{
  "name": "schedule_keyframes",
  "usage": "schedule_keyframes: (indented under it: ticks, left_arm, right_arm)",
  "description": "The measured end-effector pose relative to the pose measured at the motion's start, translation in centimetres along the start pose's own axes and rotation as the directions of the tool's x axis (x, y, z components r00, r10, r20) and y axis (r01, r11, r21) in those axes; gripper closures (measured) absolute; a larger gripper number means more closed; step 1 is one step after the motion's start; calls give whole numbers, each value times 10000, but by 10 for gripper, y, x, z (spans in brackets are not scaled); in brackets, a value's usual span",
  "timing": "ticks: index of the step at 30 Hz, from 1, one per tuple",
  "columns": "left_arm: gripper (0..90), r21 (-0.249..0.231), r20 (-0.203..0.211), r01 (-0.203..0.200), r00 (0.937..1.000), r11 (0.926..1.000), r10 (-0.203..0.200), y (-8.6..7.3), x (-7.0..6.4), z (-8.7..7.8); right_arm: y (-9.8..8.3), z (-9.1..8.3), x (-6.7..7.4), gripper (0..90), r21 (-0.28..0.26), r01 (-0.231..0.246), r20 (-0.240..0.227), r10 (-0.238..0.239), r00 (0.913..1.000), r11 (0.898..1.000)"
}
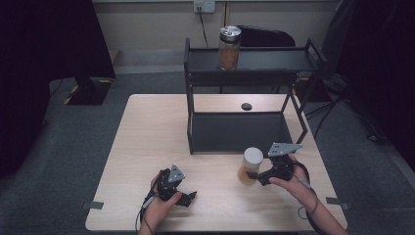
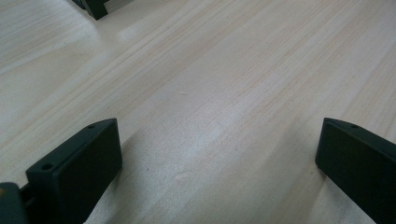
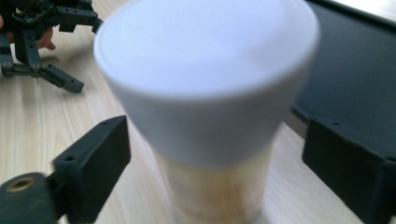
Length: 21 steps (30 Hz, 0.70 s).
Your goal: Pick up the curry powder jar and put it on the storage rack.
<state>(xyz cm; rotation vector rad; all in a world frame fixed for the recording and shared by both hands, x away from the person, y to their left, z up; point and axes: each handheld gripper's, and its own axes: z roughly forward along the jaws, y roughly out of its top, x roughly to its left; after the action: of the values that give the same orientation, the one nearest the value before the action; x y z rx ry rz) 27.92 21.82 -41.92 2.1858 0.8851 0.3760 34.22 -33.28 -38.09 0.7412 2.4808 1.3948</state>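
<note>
A jar (image 1: 251, 165) with a white lid and pale brown contents stands upright on the wooden table (image 1: 147, 137), just in front of the black rack. My right gripper (image 1: 255, 176) reaches it from the right. In the right gripper view the jar (image 3: 210, 93) stands between the two jaws of that gripper (image 3: 215, 126), with a gap on each side of its body, so the gripper is open. My left gripper (image 1: 188, 198) rests low near the table's front edge. Its jaws (image 2: 219, 126) are open wide over bare wood.
A black two-level rack (image 1: 244, 61) stands at the back of the table, and its lower tray (image 1: 237, 132) lies right behind the jar. A second jar (image 1: 229, 48) with a silver lid stands on the top shelf. A small dark round spot (image 1: 246, 106) marks the tabletop behind the rack.
</note>
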Motion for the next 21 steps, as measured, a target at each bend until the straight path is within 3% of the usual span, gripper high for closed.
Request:
schedule_keyframes:
  ticks: [7,11,18,21]
  left_arm:
    - [0,-1,1,0,10000,10000,0,0,0,0]
    - [0,-1,0,3,10000,10000,-3,0,0,0]
    - [0,1,2,4,10000,10000,-4,0,0,0]
    - [0,4,0,-3,10000,10000,3,0,0,0]
  right_arm:
    - [0,9,-1,335,-353,245,-86,-248,9997,9991]
    - [3,8,0,351,-303,560,9,-560,9984,9980]
    - [8,2,-6,353,-440,332,350,-317,9989,9985]
    - [21,-3,-9,353,-321,320,539,-303,9981,9990]
